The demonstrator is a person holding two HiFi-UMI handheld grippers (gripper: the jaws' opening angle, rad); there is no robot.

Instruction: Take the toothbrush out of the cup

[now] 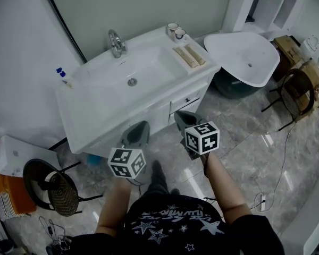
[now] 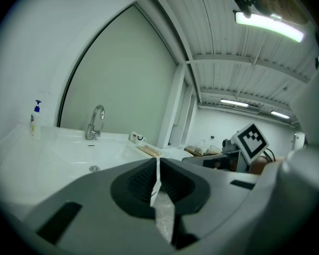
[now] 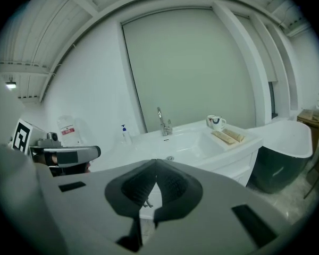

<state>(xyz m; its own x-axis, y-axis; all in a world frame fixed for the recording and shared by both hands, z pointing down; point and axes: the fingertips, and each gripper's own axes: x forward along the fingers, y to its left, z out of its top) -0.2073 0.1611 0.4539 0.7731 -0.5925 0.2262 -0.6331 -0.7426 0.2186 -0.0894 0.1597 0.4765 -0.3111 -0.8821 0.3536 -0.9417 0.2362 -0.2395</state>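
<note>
**Both grippers shut, far from the cups**

The left gripper (image 1: 140,129) and right gripper (image 1: 183,120) hold nothing — their jaws are pressed together. Two cups (image 1: 176,32) stand on the white tabletop (image 1: 90,110) at 1 o'clock, well apart from the grippers. The toothbrush is too small to see — I can't tell which way it points.

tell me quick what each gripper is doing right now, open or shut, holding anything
left gripper: shut, nothing between its jaws
right gripper: shut, nothing between its jaws
</note>
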